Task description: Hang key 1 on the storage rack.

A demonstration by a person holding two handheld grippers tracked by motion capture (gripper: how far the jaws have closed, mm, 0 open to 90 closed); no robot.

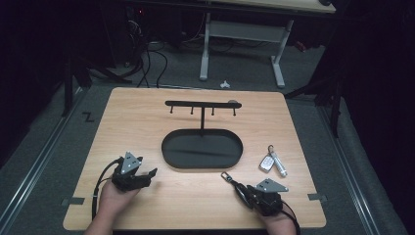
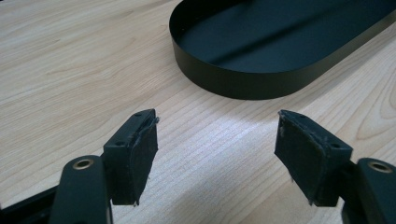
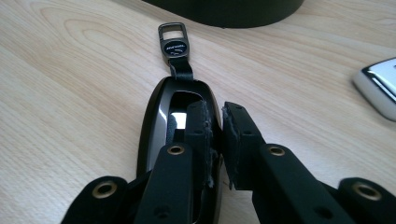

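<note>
The right gripper [image 3: 212, 140] has its jaws pinched on the edge of a glossy black fob [image 3: 161, 126], which lies on the table [image 1: 142, 122] just short of the oval tray [image 1: 202, 149], its metal loop [image 3: 172, 33] pointing at the tray. The left gripper [image 2: 215, 154] rests beside the tray, jaws wide apart and empty. The rack's hooks [image 1: 202, 111] above the tray hang bare, so by the look of it nothing is hung or placed yet. A silver fob [image 1: 267, 163] lies to the right, untouched.
</note>
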